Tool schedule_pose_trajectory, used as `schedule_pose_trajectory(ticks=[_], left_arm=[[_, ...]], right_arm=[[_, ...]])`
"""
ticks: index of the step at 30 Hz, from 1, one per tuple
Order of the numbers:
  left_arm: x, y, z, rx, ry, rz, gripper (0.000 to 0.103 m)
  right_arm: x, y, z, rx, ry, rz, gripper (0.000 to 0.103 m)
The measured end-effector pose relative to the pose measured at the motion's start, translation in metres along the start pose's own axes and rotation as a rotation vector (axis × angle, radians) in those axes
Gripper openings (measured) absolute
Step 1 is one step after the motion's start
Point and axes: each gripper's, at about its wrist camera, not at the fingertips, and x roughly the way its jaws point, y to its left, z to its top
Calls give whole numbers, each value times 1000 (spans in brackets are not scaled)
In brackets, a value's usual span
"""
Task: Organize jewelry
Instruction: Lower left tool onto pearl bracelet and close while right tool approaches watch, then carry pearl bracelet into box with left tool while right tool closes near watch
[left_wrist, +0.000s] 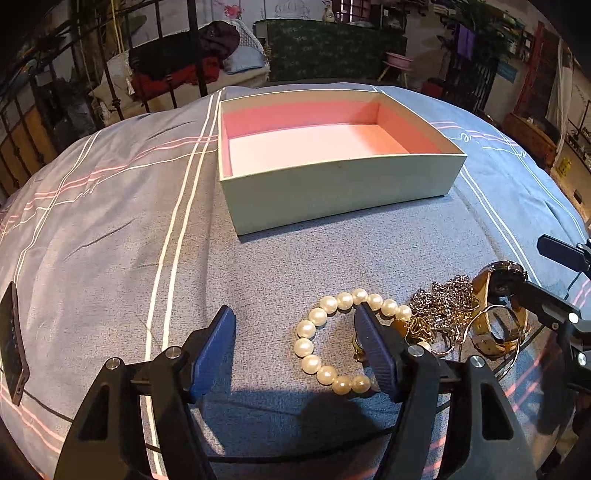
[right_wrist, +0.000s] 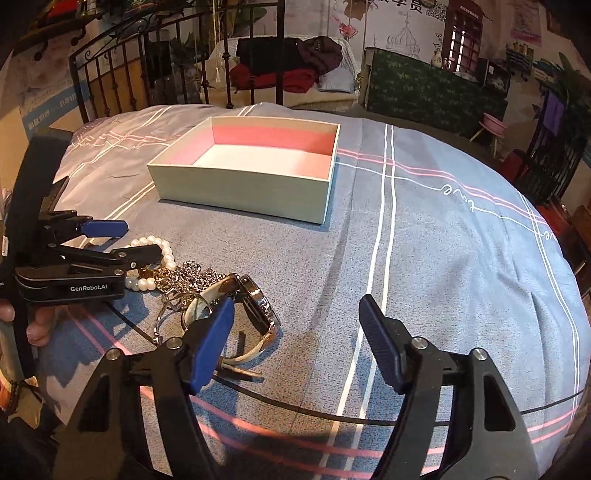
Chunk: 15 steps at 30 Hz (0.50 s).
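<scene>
- Jewelry heap on the bed: pearl bracelet (left_wrist: 332, 339), silver chain tangle (left_wrist: 448, 301), gold pieces (left_wrist: 417, 328) too knotted to sort into single items, watch (left_wrist: 498, 284) w/ round metal case.
- Pearl ring partly hidden behind one blue finger (left_wrist: 373, 343) of the left gripper (left_wrist: 295, 347); that finger stands inside the bead loop, other finger out on bare cloth. Jaws apart, pads pressing nothing.
- Right gripper (right_wrist: 299, 339): jaws apart; left finger (right_wrist: 212, 339) overlaps the watch (right_wrist: 258, 306) and its pale strap in view. Contact – can't tell. Nothing clamped.
- Right-wrist view: left tool seen side-on, black body, a hand (right_wrist: 35, 325) at the frame edge, mostly cut off.
- Box (left_wrist: 332, 188) – open, rectangular, pale green card outside, pink lining, smooth, nothing inside. Sits beyond the heap, well apart.
- Bedspread (left_wrist: 110, 229): grey-blue woven cloth, white and pink stripes, creased.
- Dark flat slab, maybe a phone (left_wrist: 11, 339), cut by left edge.
- Background: iron bed rail, piled clothes, dim and warped by lens.
</scene>
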Motion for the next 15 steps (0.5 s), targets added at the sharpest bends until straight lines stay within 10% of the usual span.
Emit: schedule_pose_trajectory(ticks=[11, 15], left_arm=[[6, -4, 7, 10, 66, -36, 64], [-1, -14, 5, 40, 8, -44, 20]], right_arm=[[28, 17, -6, -77, 86, 9, 38], [25, 26, -8, -121, 72, 12, 23]])
